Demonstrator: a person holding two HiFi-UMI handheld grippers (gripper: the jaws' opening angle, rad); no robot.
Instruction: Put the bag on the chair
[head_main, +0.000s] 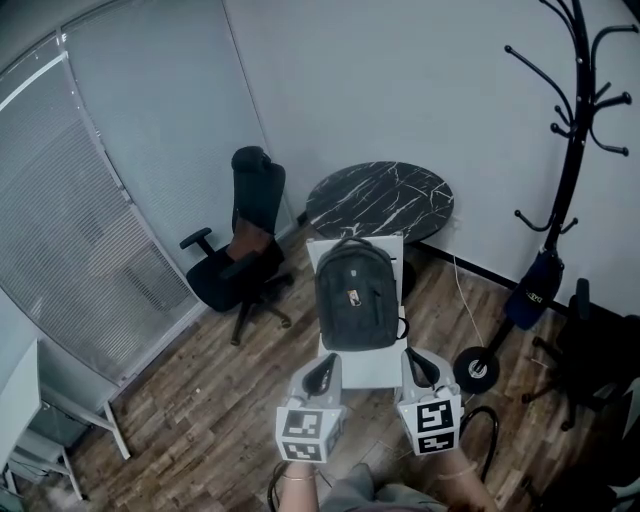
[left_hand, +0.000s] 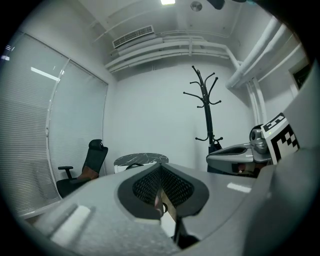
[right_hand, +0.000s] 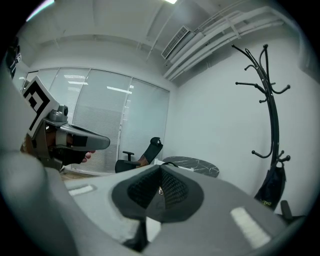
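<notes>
Head view: a dark grey backpack lies flat on the seat of a white chair. Its carry handle is toward the far edge of the seat, and its base stops short of the near edge, where a strip of seat is bare. The chair stands on a wood-plank floor, just in front of a round black marble table.

The left gripper sits by the seat's near left corner and the right gripper by its near right corner. Both point toward the backpack and are apart from it. Whether either tip touches the seat cannot be told.

In the left gripper view the jaws of the left gripper are pressed together with nothing held. In the right gripper view the right gripper is likewise closed and empty.

A black office chair stands to the left, beside the window blinds. A black coat stand stands to the right, against the wall.
</notes>
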